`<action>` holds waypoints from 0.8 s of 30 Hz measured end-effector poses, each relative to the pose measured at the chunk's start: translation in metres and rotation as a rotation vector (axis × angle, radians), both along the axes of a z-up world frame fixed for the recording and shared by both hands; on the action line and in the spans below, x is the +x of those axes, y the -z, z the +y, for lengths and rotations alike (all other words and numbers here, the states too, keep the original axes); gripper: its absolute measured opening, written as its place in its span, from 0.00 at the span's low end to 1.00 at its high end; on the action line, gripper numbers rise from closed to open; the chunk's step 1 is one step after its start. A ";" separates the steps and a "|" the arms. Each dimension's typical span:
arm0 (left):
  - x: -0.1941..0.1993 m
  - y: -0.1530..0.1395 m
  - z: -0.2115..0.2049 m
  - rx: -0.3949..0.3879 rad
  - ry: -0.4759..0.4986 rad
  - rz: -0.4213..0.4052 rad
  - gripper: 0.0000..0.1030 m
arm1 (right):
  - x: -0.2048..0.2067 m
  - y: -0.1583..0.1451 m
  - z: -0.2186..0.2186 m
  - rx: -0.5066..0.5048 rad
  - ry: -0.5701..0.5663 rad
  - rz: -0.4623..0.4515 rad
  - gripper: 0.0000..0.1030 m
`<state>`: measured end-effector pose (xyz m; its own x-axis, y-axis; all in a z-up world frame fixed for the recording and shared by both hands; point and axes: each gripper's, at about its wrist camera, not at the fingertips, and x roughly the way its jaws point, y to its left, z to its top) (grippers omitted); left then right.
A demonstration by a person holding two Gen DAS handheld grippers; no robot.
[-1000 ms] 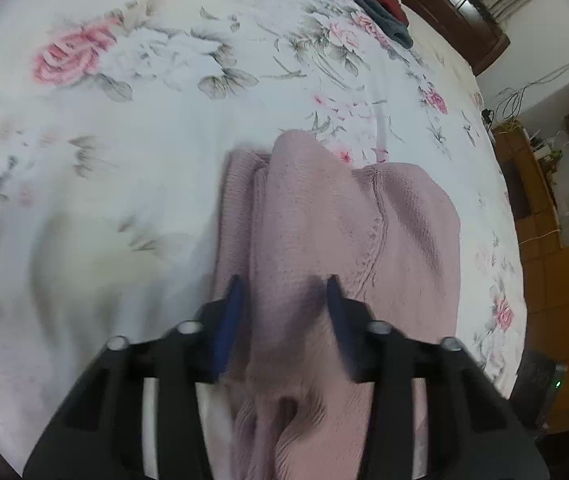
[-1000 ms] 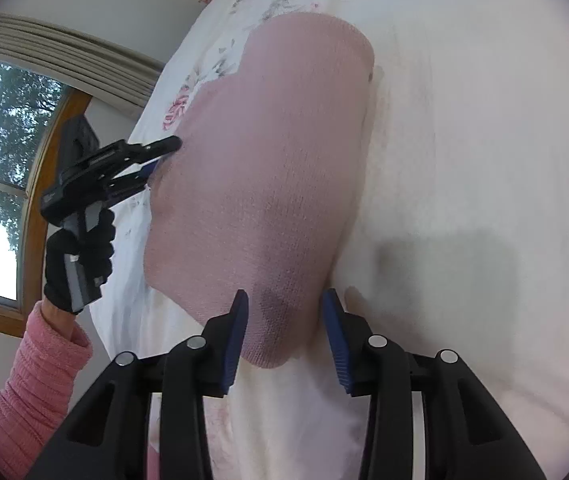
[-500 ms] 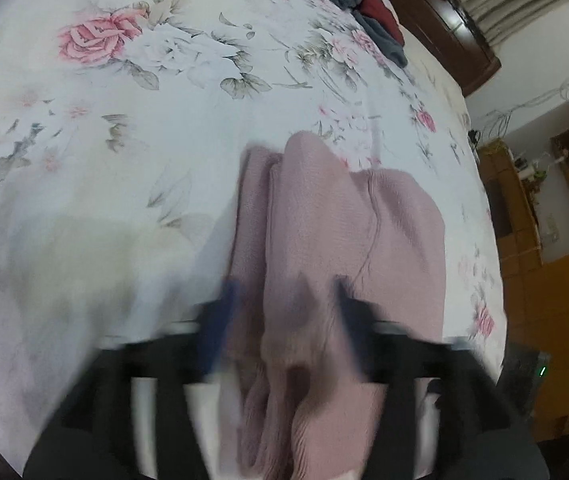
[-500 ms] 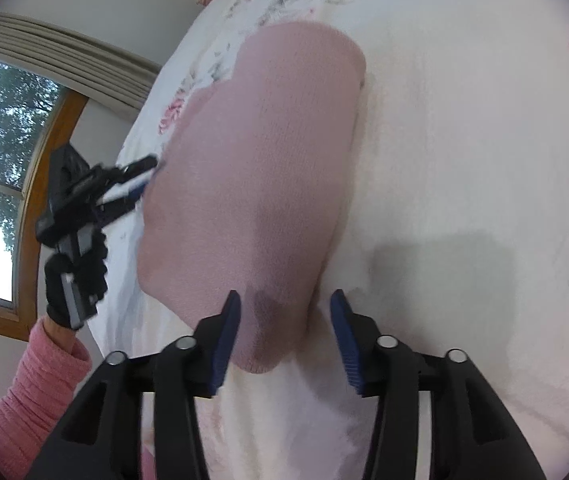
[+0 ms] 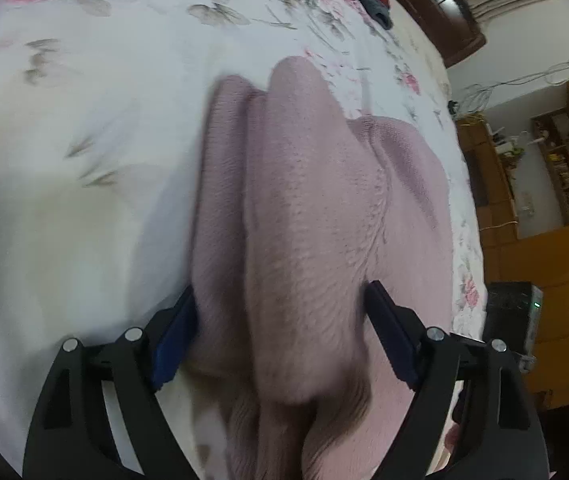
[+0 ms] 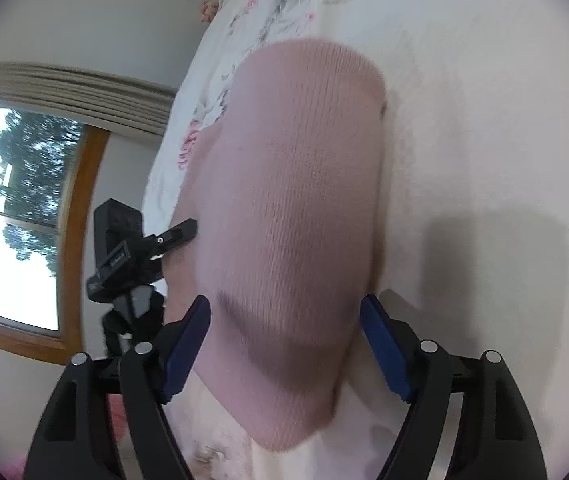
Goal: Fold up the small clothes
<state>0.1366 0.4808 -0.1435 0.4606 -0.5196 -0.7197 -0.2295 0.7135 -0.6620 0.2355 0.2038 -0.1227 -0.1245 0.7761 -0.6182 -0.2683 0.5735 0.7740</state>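
Left wrist view shows my left gripper [image 5: 280, 332] spread wide, straddling the pink knit garment [image 5: 304, 216] bunched at frame centre on the floral bedspread [image 5: 84, 120]. On the right wrist view my right gripper [image 6: 286, 344] is likewise released, its blue pads [image 6: 382, 356] flanking the garment's lower end without pinching it.

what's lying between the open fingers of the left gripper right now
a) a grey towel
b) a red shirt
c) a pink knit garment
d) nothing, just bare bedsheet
c: in the left wrist view the left gripper is spread open with the pink knit garment bunched in folds between its blue pads, lying on the floral bedsheet.
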 end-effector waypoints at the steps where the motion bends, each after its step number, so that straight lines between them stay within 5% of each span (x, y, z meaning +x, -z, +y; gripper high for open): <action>1: 0.001 0.000 -0.003 -0.007 0.012 -0.011 0.78 | 0.004 0.005 0.004 0.003 0.002 0.005 0.82; 6: 0.006 0.005 -0.013 -0.004 0.051 -0.028 0.78 | 0.017 0.027 0.017 0.063 0.011 0.054 0.89; 11: -0.001 0.001 -0.012 -0.020 0.011 -0.055 0.50 | 0.018 0.018 0.013 0.106 0.030 0.069 0.57; 15: -0.013 -0.013 -0.013 -0.116 -0.017 -0.105 0.35 | 0.010 -0.013 0.010 0.103 0.014 0.017 0.54; 24: -0.049 -0.092 -0.119 -0.149 0.113 -0.223 0.33 | -0.029 -0.106 -0.075 0.115 0.008 -0.078 0.54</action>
<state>0.0875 0.3619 -0.0517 0.5320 -0.6690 -0.5191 0.0086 0.6173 -0.7867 0.2068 0.1288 -0.0164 -0.0734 0.8434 -0.5323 -0.3259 0.4841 0.8120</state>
